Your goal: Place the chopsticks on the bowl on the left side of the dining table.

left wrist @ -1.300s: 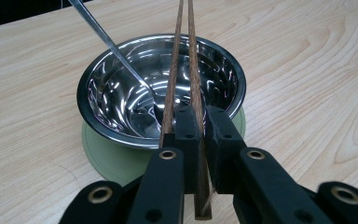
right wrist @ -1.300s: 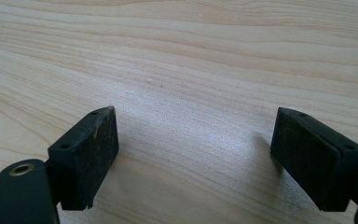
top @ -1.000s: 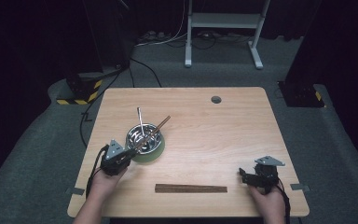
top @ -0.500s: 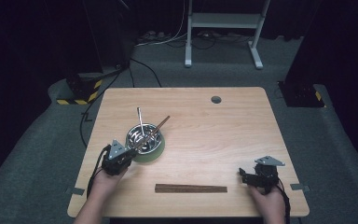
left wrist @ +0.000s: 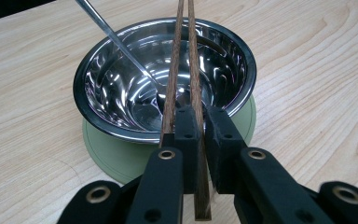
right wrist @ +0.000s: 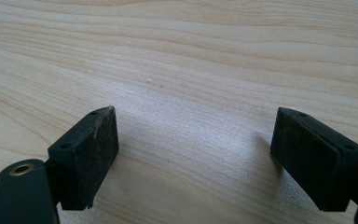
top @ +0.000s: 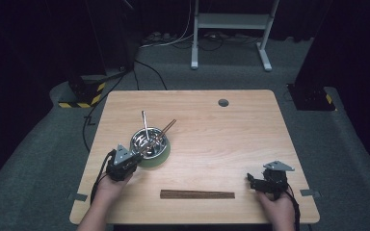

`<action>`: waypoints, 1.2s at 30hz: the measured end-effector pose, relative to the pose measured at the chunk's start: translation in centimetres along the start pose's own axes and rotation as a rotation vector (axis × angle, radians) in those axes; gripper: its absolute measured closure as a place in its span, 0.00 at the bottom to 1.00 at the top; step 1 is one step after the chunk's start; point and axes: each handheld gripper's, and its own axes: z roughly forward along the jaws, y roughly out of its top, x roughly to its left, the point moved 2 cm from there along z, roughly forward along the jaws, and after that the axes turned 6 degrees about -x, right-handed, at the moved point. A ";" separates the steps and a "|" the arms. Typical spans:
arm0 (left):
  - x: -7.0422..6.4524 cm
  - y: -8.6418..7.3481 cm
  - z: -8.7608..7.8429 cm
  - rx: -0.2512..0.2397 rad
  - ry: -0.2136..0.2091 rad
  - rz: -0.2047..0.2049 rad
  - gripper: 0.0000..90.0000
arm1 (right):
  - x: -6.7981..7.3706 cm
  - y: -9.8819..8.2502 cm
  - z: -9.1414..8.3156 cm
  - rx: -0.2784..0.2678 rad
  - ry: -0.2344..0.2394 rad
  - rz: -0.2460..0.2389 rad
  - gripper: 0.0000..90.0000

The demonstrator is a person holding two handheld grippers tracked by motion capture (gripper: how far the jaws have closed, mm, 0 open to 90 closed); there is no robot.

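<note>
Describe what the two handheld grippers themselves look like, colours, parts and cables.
Both are black. The left gripper carries a grey three-cornered plate on top, as does the right gripper. A black cable trails from each back along the forearm. Close up, the jaws are blocky black fingers with brass-coloured rivets, and flat, dark, felt-like pads. No sleeves show at the forearms.

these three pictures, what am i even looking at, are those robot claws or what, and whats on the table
No robot here: a person sits at a wooden table holding a hand-operated two-jaw gripper in each hand. The wide picture comes from a fixed camera overhead; the two close-ups come from cameras riding on each gripper, looking along its black jaws.

On the table sits a steel bowl on a green plate, with a metal utensil leaning in it, and a spare pair of chopsticks lying near the front edge.

The left gripper is shut on a pair of wooden chopsticks reaching across the bowl. The right gripper rests open over bare wood, holding nothing.
</note>
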 end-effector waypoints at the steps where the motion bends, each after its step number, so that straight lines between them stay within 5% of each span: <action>1: 0.0 0.0 0.0 -0.001 0.002 0.000 0.92 | 0.0 0.0 0.0 0.001 0.000 0.002 0.16; 11: 0.0 0.3 -0.8 -0.037 0.006 -0.008 0.82 | 0.0 0.0 0.0 0.001 0.000 0.002 0.16; 16: 0.7 0.4 -1.4 -0.070 0.033 -0.064 0.61 | 0.0 0.0 0.0 0.001 0.000 0.001 0.16; 17: 0.7 0.3 -1.3 -0.083 0.043 -0.118 0.56 | 0.0 0.0 0.0 0.001 0.000 0.002 0.16; 22: 1.4 -0.5 -1.1 -0.038 0.057 -0.115 0.36 | 0.0 0.0 0.0 0.001 0.000 0.001 0.16; 30: 0.9 -1.8 -0.4 -0.005 0.045 -0.123 0.36 | 0.0 0.0 0.0 0.002 0.000 0.004 0.16; 36: 0.5 -2.1 -0.7 -0.026 0.040 -0.114 0.58 | 0.0 0.0 0.0 0.002 0.000 0.004 0.16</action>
